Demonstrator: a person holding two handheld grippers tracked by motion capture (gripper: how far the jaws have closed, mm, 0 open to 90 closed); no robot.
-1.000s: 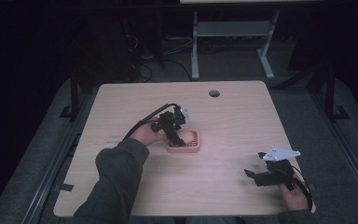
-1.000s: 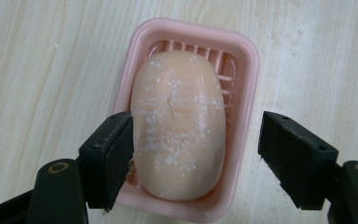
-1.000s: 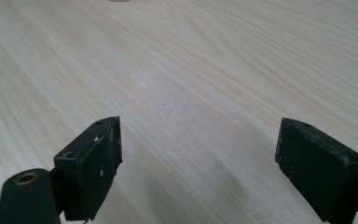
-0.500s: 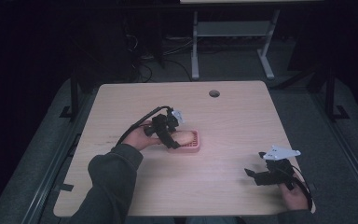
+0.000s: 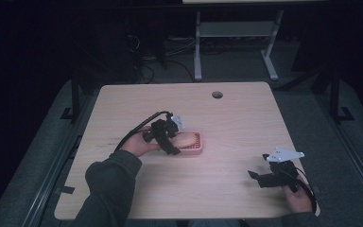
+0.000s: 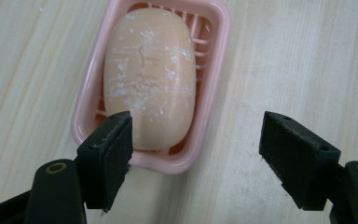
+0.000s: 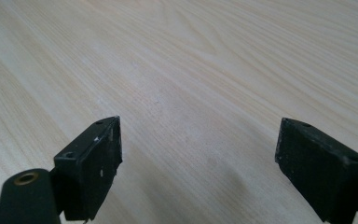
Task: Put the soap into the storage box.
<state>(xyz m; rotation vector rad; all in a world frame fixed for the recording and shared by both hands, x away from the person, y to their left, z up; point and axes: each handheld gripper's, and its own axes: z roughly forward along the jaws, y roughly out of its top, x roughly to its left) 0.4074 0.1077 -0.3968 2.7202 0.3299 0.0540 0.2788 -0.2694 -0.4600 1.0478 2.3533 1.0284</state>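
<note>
Black left tongs [image 6: 196, 154] hang open just short of the pale peach oval soap bar [image 6: 149, 74], which lies in the pink slotted plastic soap dish [image 6: 214, 93] at mid surface [image 5: 236, 118]. Judged best practice: centre both jaws across the bar's width before closing. The right tongs [image 7: 198, 163] rest open, well apart.

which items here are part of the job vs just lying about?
In the job:
- peach oval bar of soap
- pink slotted plastic soap dish holding it
- left claw, open at the dish's near end

Just there:
- right claw, open over bare light wooden table
- round cable hole
- white metal stand behind
</note>
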